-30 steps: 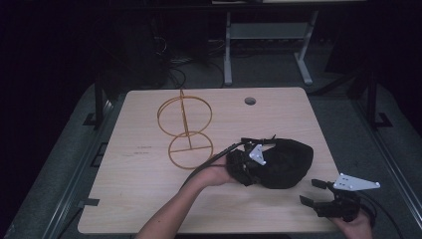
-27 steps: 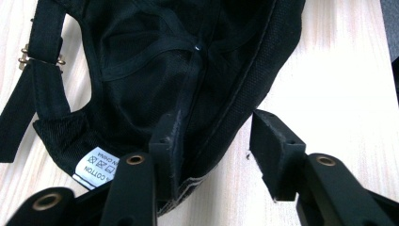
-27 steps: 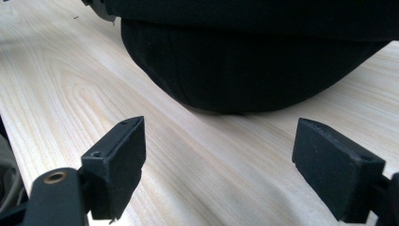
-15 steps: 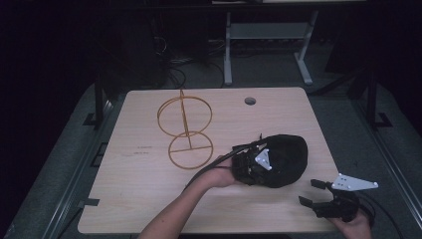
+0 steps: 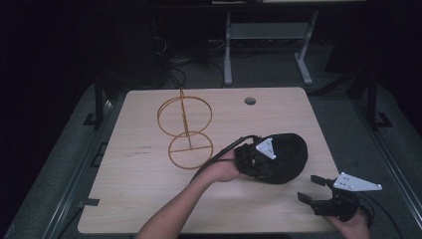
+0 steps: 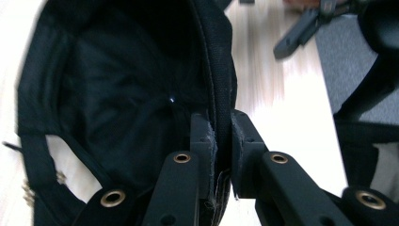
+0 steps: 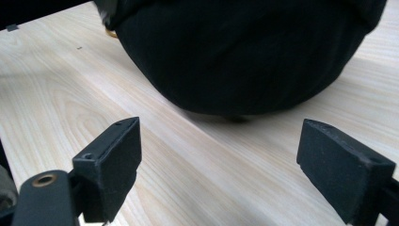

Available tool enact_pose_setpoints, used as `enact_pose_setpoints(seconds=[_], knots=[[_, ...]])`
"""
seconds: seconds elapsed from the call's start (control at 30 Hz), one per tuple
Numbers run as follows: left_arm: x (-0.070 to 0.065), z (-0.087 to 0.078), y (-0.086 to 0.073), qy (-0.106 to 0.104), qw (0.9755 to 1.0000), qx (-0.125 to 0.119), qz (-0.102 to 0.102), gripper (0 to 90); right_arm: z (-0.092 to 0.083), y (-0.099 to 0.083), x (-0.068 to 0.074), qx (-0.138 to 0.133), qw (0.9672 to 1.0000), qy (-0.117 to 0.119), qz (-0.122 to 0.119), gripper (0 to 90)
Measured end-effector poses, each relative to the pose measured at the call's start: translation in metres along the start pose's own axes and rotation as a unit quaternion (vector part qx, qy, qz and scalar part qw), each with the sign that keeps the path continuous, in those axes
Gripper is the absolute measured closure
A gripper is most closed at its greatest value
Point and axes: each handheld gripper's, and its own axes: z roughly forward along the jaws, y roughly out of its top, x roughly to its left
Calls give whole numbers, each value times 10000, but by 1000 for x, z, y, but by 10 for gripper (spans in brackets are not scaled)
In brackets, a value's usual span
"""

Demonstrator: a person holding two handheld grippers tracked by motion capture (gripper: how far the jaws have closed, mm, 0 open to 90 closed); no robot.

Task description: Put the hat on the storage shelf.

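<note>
On the right half of the table (image 5: 149,199) sits the black cap (image 5: 286,157), and our left gripper (image 5: 254,160) has just clamped its rim, fabric between the pads. Left and beyond stands the gold wire stand (image 5: 185,130), while our right gripper (image 5: 314,191) waits wide, apart.

Left gripper (image 6: 220,136) clamped, right gripper (image 7: 221,165) spread wide

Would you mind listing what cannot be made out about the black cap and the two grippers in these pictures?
- Black cap, high view: its brim and front are hidden by the left gripper and the hand.
- Cap, left gripper view: the top edge cuts it off; the dark lining hides any label.
- Cap, right gripper view: whether it rests on the table is unclear in shadow.
- Right gripper, high view: the bottom edge cuts off its hand.
</note>
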Motion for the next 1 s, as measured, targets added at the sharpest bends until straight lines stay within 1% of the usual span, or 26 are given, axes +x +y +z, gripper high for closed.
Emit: enact_pose_setpoints(seconds=[0.1,0.23,0.27,0.3,0.37,0.4,0.43,0.5,0.57,0.63,0.7,0.73,0.77,0.8,0.87,0.97,1.0], knots=[[-1,-7,6,-13,9998,-176,-51,819,1,1,3,-22,10000,31,-82,139],[-1,-12,12,-38,9997,-221,-22,820,3,5,8,-81,9999,81,-101,139],[0,-16,15,-31,9996,-289,-41,819,4,7,10,-89,9998,92,-128,139],[0,-16,15,-31,9996,-289,-41,819,4,7,10,-89,9998,92,-128,139],[1,-21,18,-87,9989,-450,-122,819,7,9,15,-145,9997,129,-169,139],[1,-21,18,-87,9989,-450,-122,820,7,9,15,-145,9997,129,-169,139],[1,-24,19,-91,9984,-534,-153,820,8,12,17,-171,9996,133,-197,139],[0,-26,19,-117,9980,-607,-164,820,9,14,19,-221,9995,75,-228,139],[-1,-27,20,-126,9980,-602,-138,820,9,16,19,-275,9994,18,-197,139],[-4,-27,22,-224,9975,-663,-73,821,9,17,20,-351,9993,21,-147,139],[-5,-26,23,-254,9974,-666,-48,821,9,18,21,-398,9991,19,-152,139],[-8,-26,25,-310,9972,-681,1,820,10,19,23,-426,9989,6,-192,139],[-8,-26,25,-310,9972,-681,1,820,10,19,23,-426,9989,6,-192,139],[-10,-25,29,-374,9969,-685,73,821,11,19,25,-425,9987,-16,-276,139],[-13,-24,33,-431,9966,-680,146,821,12,19,26,-448,9986,43,-272,139],[-16,-22,39,-547,9955,-739,224,821,11,20,26,-525,9979,145,-353,140],[-17,-21,41,-575,9953,-733,257,821,11,20,26,-541,9977,145,-383,145]])
